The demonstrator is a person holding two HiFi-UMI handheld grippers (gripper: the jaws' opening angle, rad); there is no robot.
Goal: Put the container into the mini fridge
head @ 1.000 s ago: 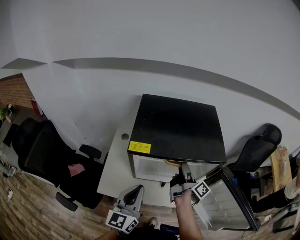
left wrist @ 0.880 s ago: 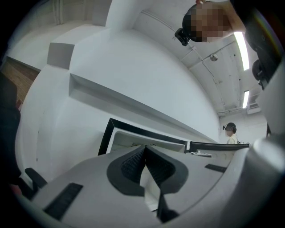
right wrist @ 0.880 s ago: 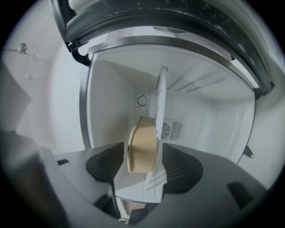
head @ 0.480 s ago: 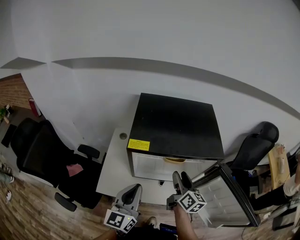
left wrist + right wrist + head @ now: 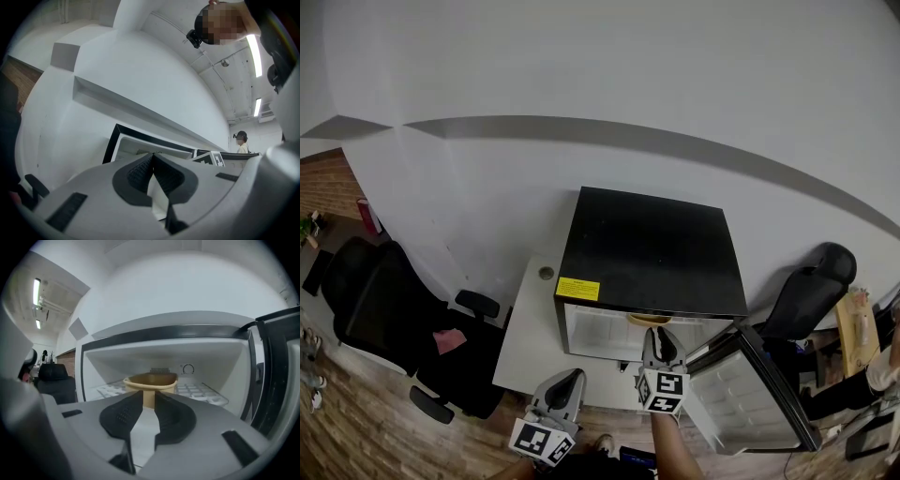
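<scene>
- Plainly, the container sits inside the mini fridge, on the white shelf, straight ahead of the right gripper and beyond its tips, not touching them.
- The right gripper's jaws are closing with a narrow gap between them and nothing in that gap; the tan tub only shows through it from farther back.
- The left gripper has its jaws pressed together at the tips, holding nothing, and it hangs low and to the left of the fridge opening.
- The container looks like a thin-walled plastic tub with a rolled rim and an open top, so it is probably light, fairly stiff at the rim and springy in the walls.
- Its smooth plastic may slip under the pads, so the near rim, pinched over its lip, seems the safest hold.
- The door stands open to the right of the jaws.
</scene>
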